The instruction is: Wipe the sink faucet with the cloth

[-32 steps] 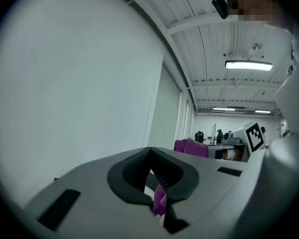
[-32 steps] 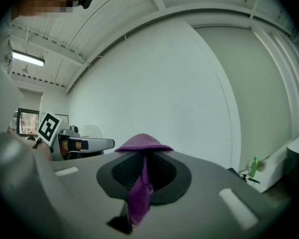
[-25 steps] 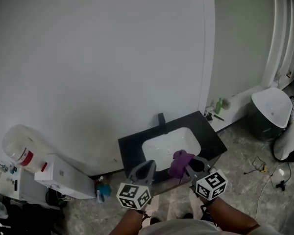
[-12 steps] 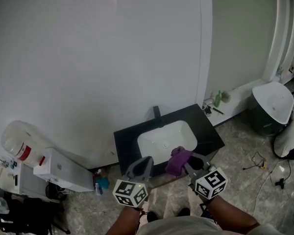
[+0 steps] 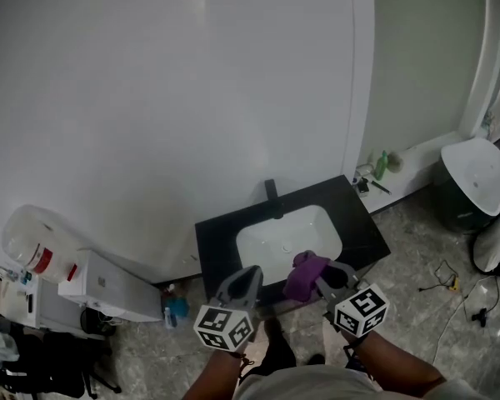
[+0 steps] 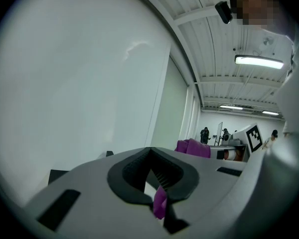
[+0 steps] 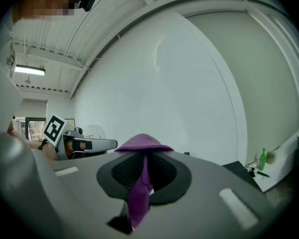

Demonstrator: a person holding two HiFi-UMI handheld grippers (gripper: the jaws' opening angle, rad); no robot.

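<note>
Below me, against the white wall, stands a black countertop [image 5: 217,242] with a white sink basin [image 5: 287,237]. A short black faucet [image 5: 271,192] rises at its back edge. My right gripper [image 5: 327,277] hovers over the counter's front edge, shut on a purple cloth [image 5: 305,275]. The cloth bunches above the jaws and hangs down between them [image 7: 139,183]. My left gripper [image 5: 247,278] is beside it to the left with its jaws together; a small purple scrap [image 6: 159,203] shows at their base. Both grippers are well short of the faucet.
A big water jug [image 5: 32,252] and a white box [image 5: 108,292] sit on the floor at left, with a blue item [image 5: 177,309] next to them. A green bottle [image 5: 382,164] stands on a ledge right of the counter. A white bin [image 5: 477,173] and cables [image 5: 450,273] are at right.
The sink and counter have shifted slightly in my view as my head moved. Both grippers keep their places and their hold.
</note>
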